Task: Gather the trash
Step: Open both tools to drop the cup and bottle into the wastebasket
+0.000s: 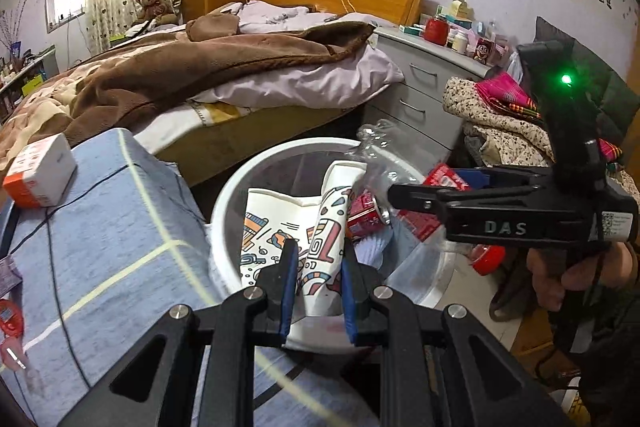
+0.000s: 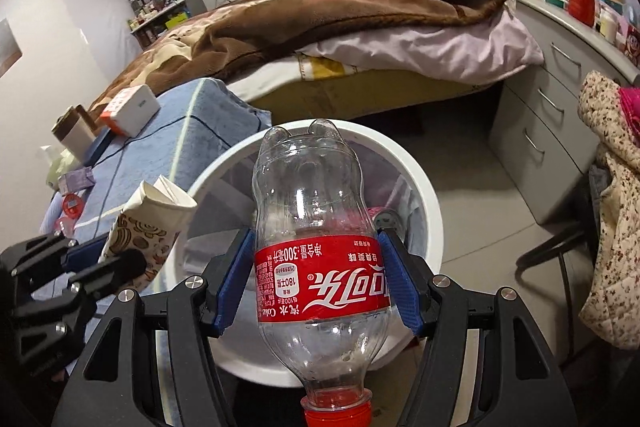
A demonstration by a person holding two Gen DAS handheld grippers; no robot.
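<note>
The bin point(image 2: 420, 195) sits on the floor between the bed point(image 1: 168, 75) and the drawers point(image 1: 420, 95); its far side is masked by the bottle point(image 2: 320, 227) in the right view, and only the left view shows cans and wrappers inside. The right gripper point(image 2: 320, 267) is clamped on the bottle's label, cap toward the camera and cut off, base over the bin. The left gripper point(image 1: 318, 291) pinches a flattened cup point(image 1: 320, 247), its length running away over the rim

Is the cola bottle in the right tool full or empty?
Empty: the cola bottle is clear above and below its red label, and the white bin shows through it.
</note>
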